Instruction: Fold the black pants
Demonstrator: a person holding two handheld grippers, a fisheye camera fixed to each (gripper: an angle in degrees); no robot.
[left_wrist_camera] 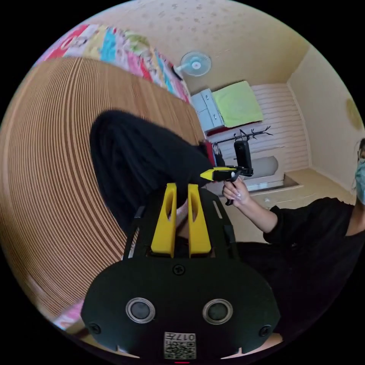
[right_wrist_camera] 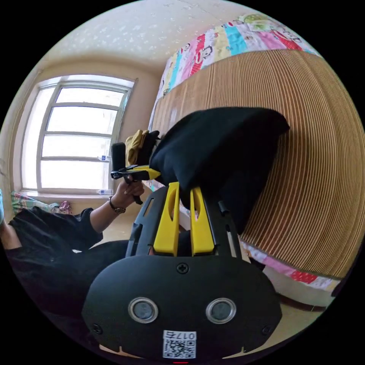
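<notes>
The black pants (left_wrist_camera: 140, 159) hang bunched over the edge of a bed covered by a bamboo mat (left_wrist_camera: 49, 171). My left gripper (left_wrist_camera: 181, 187) has its yellow jaws close together, pinching the cloth's near edge. In the same view my right gripper (left_wrist_camera: 203, 175), held in a hand (left_wrist_camera: 235, 192), bites the pants' other corner. In the right gripper view the black pants (right_wrist_camera: 224, 152) rise as a folded mass over the mat (right_wrist_camera: 315, 171). My right gripper (right_wrist_camera: 184, 186) is shut on their lower edge. The left gripper (right_wrist_camera: 156, 173) grips the far corner there.
A colourful sheet (left_wrist_camera: 114, 45) shows beyond the mat. A fan (left_wrist_camera: 195, 64), drawers with a green cloth (left_wrist_camera: 235, 102) and a coat rack (left_wrist_camera: 251, 135) stand by the wall. A window (right_wrist_camera: 76, 137) and a yellow garment (right_wrist_camera: 137, 146) lie behind. The person in black (left_wrist_camera: 315, 235) is alongside.
</notes>
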